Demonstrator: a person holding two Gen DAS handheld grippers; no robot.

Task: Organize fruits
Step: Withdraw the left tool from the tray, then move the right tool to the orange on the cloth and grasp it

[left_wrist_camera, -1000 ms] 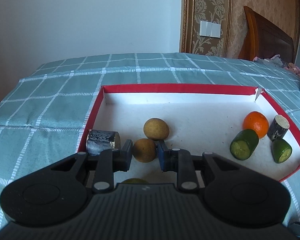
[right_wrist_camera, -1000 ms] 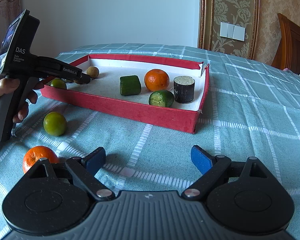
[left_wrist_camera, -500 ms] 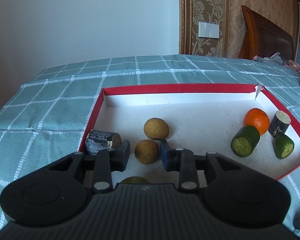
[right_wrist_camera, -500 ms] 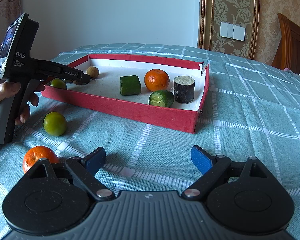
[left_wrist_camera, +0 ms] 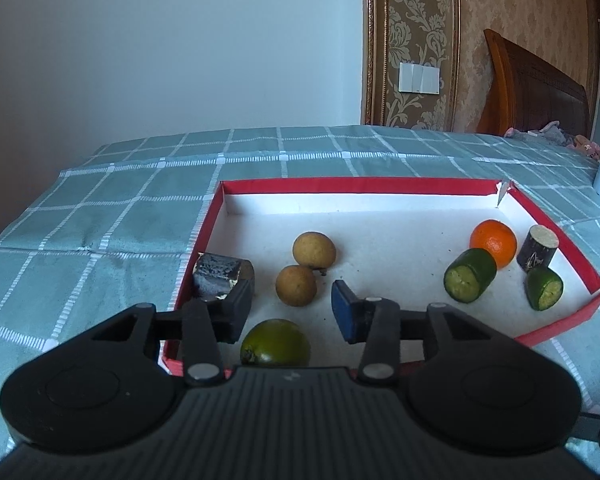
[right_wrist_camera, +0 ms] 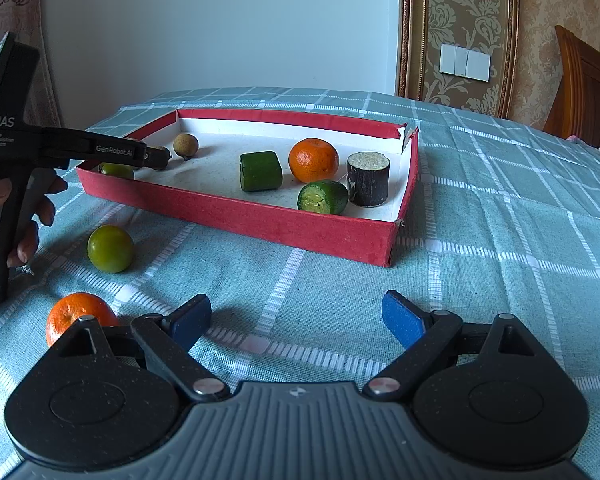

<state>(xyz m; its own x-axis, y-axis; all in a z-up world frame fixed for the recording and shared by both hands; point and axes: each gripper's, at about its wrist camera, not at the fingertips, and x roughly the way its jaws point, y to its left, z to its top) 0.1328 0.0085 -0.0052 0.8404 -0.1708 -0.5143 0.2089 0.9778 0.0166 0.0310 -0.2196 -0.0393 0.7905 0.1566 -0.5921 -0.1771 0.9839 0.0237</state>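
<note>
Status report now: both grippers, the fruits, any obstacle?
Left gripper opening, clear of brown fruit in red tray. Right gripper open, empty. Green fruit and orange outside tray. No obstacle.

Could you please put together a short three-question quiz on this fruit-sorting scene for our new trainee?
1. True or false: the left gripper is clamped on a brown round fruit.
2. How many fruits lie on the cloth outside the red tray?
3. Multiple choice: in the right wrist view, the dark cylinder stands
A. at the tray's right end, upright
B. on the cloth
C. beside the brown fruits

Key
1. False: its jaws are opening, and the fruit sits on the tray floor just beyond the pads, untouched.
2. Two: a green fruit and an orange, near the open right gripper.
3. A
</note>
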